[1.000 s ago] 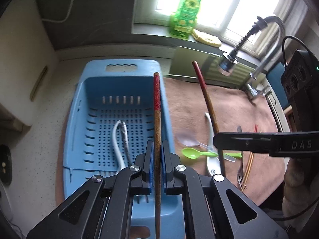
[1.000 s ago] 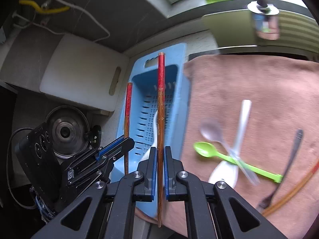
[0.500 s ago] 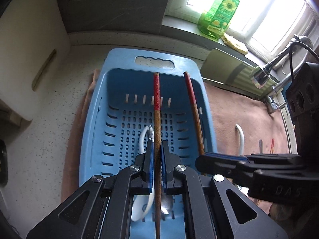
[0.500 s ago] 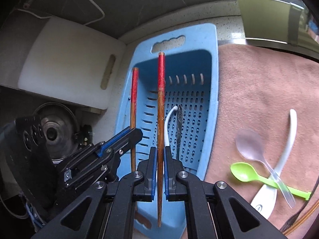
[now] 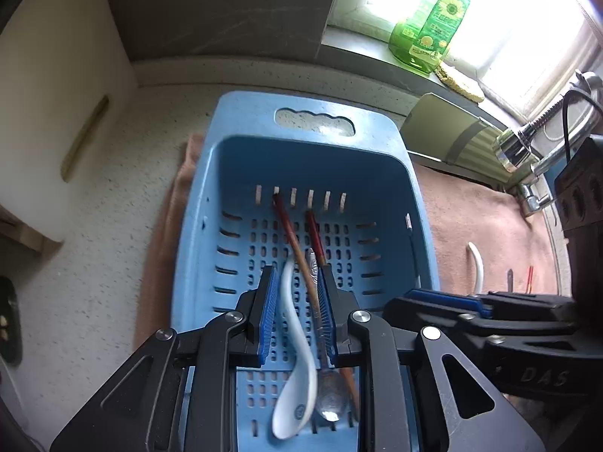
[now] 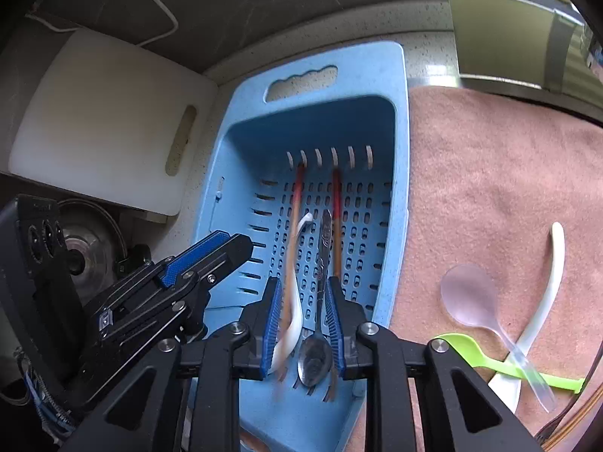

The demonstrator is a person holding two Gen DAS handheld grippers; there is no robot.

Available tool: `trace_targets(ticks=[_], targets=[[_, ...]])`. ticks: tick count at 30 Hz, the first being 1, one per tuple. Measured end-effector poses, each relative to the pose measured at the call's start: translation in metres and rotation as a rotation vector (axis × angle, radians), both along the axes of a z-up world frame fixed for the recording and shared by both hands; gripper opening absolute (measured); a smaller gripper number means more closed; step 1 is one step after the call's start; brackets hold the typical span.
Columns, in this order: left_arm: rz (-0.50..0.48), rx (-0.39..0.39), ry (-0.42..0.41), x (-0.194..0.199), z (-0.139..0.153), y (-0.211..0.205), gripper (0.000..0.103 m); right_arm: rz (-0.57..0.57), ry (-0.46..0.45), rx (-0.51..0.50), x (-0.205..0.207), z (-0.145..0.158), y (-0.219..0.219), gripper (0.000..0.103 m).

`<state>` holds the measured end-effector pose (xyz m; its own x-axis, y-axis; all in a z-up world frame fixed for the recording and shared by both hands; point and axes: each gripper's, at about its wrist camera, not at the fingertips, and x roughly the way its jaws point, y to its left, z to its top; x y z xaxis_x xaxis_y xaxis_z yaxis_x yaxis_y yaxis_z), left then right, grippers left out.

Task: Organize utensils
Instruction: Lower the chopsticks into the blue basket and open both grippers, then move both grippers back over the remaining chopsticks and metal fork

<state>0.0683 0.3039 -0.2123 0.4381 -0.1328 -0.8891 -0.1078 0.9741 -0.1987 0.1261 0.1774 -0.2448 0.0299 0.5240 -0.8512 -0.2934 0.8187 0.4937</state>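
Note:
A blue slotted basket (image 5: 380, 143) (image 6: 399, 86) holds two red-tipped wooden chopsticks (image 5: 288, 228) (image 6: 336, 203), a white ceramic spoon (image 5: 297, 342) (image 6: 297, 312) and a metal spoon (image 5: 329, 395) (image 6: 314, 354). My left gripper (image 5: 296, 316) is open and empty above the basket. My right gripper (image 6: 303, 327) is open and empty beside it, also over the basket. On the brown towel (image 6: 490, 173) lie a clear spoon (image 6: 471, 297), a green spoon (image 6: 490, 361) and a white spoon (image 6: 546, 290).
A white cutting board (image 6: 101, 120) leans at the left. A green bottle (image 5: 433, 26) stands on the windowsill. A tap (image 5: 527, 143) and sink are at the right. A fork and more chopsticks (image 6: 565, 425) lie at the towel's right edge.
Both grippers opened and let go of their chopsticks, which now lie on the basket floor with the two spoons. Both grippers have moved further over the basket.

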Motion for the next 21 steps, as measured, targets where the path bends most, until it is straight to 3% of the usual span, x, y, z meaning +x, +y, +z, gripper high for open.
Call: trace_targets(ticks=[9, 17, 20, 21], targets=[[-0.023, 0.036, -0.031, -0.011, 0.019, -0.008, 0.02, 0.006, -0.069, 0.067, -0.012, 0.032, -0.038, 0.022], [-0.051, 0.062, -0.096, -0.035, 0.059, -0.042, 0.02, 0.018, -0.161, 0.111, -0.025, 0.066, -0.104, 0.026], [-0.066, 0.079, -0.119, -0.043, 0.072, -0.059, 0.02, 0.001, -0.183, 0.12, -0.024, 0.077, -0.134, 0.035], [-0.075, 0.077, -0.126, -0.045, 0.076, -0.067, 0.02, 0.0, -0.192, 0.119, -0.024, 0.079, -0.141, 0.043]])
